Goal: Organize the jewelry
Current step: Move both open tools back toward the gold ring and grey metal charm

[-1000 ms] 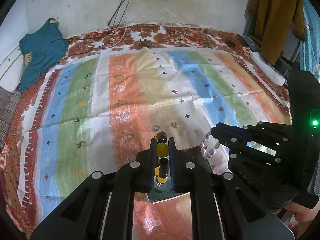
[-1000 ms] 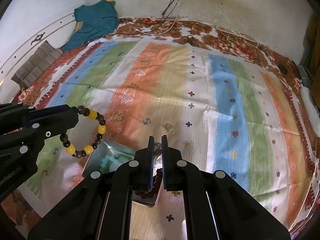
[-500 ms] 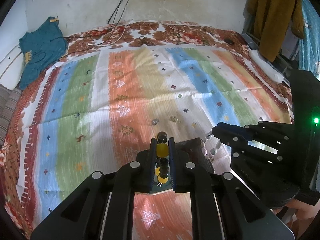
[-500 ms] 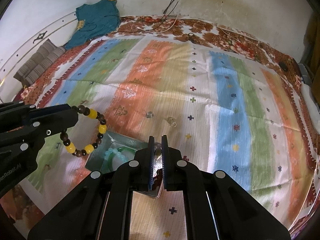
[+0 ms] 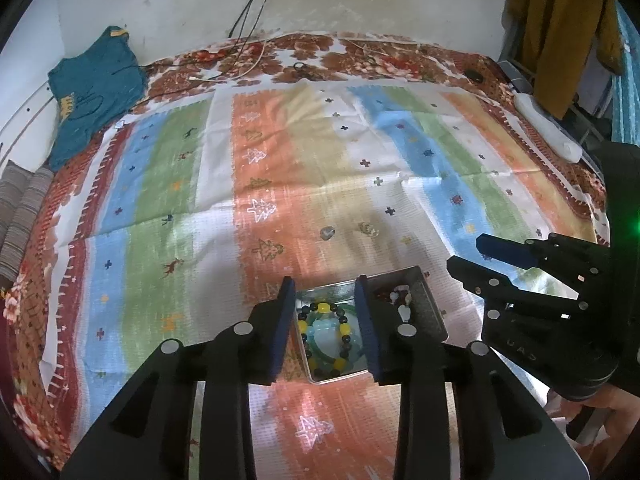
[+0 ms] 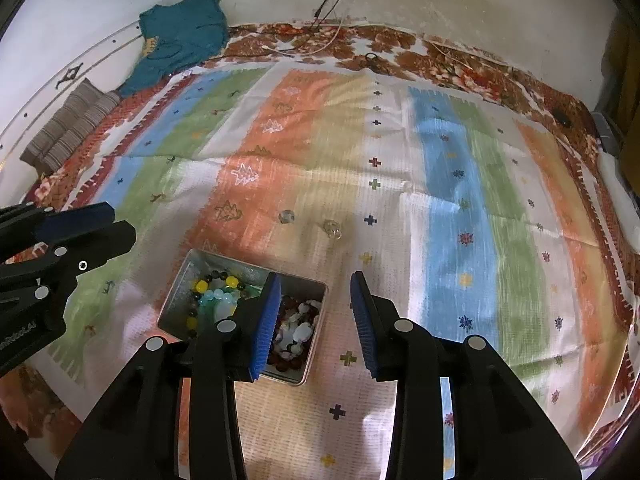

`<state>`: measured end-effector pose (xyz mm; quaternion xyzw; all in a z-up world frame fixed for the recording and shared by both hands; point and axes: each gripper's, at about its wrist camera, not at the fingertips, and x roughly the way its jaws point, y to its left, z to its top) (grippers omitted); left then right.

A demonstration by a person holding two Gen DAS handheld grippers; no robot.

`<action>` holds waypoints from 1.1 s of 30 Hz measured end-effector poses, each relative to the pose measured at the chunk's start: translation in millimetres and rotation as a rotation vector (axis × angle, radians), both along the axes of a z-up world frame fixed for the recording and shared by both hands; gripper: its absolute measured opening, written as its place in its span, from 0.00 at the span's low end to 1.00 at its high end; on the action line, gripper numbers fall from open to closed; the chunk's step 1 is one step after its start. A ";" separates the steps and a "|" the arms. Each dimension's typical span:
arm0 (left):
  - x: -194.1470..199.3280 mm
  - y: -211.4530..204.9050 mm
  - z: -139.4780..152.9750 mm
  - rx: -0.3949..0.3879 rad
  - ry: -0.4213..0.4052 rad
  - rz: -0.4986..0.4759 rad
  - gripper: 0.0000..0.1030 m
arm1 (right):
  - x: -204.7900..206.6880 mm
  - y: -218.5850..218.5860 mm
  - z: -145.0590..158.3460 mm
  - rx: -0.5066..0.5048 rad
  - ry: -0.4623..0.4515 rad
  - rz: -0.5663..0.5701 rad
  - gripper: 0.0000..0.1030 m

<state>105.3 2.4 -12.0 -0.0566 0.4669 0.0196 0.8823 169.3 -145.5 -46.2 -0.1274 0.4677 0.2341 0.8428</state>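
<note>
Jewelry sits in a metal tin (image 5: 434, 312) near the bed's front edge, on the striped bedspread (image 5: 168, 184): a yellow-and-dark bead bracelet (image 5: 326, 334) in its left compartment. Left gripper (image 5: 325, 328) and right gripper (image 6: 314, 320) hover above with jaws released, empty. Two small rings (image 6: 309, 222) lie just beyond the tin.

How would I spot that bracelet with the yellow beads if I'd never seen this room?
Start at the big striped cloth covering the bed, then find the small metal tin near its front edge. The bracelet lies in the tin's left compartment, a ring of dark beads broken by bright yellow ones, on top of pale green jewelry. The other compartment holds only reddish-brown and white beads.
</note>
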 end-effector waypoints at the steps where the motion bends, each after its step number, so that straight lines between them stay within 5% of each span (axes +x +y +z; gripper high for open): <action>1: 0.4 0.6 -0.4 -0.001 0.001 0.002 0.32 | 0.6 -0.8 -0.5 0.000 0.002 0.000 0.36; 14: 1.7 6.7 -6.4 0.003 0.015 0.007 0.45 | 7.3 -6.4 -4.8 0.008 0.022 -0.016 0.42; 33: 14.0 7.4 -16.7 0.006 0.043 -0.018 0.46 | 17.6 -2.3 -8.6 -0.001 0.035 -0.012 0.42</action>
